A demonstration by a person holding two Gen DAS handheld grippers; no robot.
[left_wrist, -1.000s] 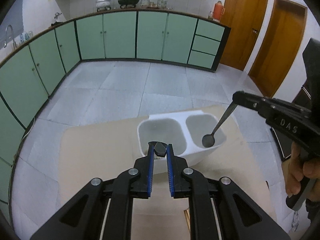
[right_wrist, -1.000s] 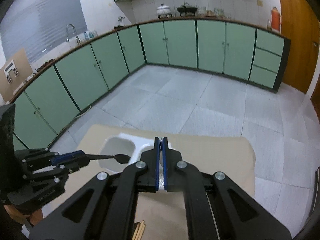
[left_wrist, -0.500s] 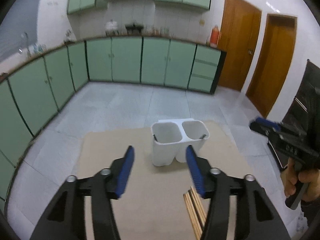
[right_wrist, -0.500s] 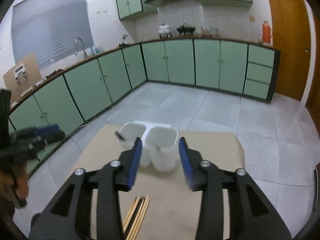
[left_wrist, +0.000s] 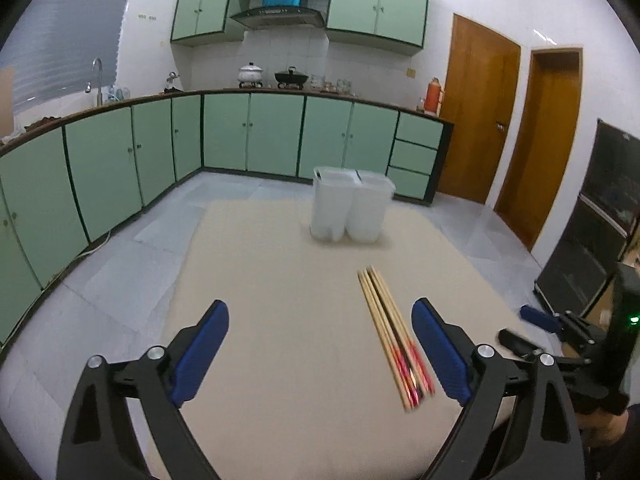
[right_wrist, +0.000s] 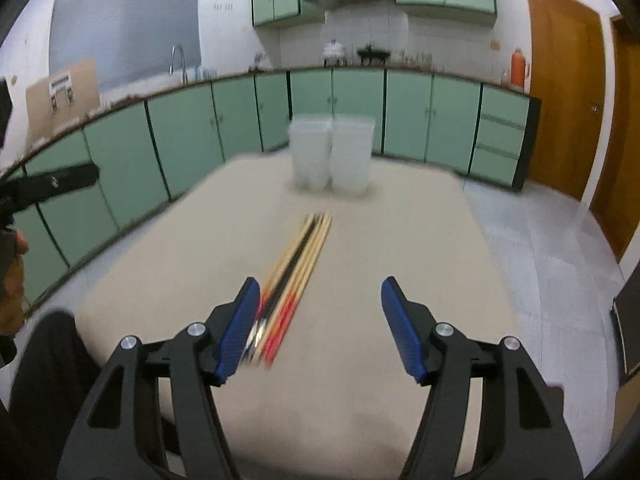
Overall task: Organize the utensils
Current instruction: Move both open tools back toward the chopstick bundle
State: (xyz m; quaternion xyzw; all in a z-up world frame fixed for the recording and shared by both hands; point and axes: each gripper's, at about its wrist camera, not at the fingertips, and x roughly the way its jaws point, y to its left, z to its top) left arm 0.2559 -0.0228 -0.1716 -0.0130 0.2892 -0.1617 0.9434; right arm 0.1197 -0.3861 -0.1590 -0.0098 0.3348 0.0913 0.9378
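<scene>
A white two-compartment utensil holder (left_wrist: 352, 208) stands at the far end of the beige table (left_wrist: 280, 300); it also shows in the right wrist view (right_wrist: 331, 156). A dark spoon tip pokes above its left rim. A bundle of chopsticks (left_wrist: 394, 334) with red ends lies on the table, nearer to me, and shows in the right wrist view (right_wrist: 294, 280). My left gripper (left_wrist: 320, 344) is open and empty, low over the near table, left of the chopsticks. My right gripper (right_wrist: 320, 320) is open and empty, with its left finger beside the chopsticks' red ends.
The right gripper shows at the right edge of the left wrist view (left_wrist: 560, 336). The left gripper shows at the left edge of the right wrist view (right_wrist: 52, 184). Green cabinets (left_wrist: 260, 136) line the room beyond the table. A black panel (left_wrist: 600, 216) stands at the right.
Both grippers opened, left their spoons in the holder's compartments and drew back toward the near end of the table. The chopsticks came into view.
</scene>
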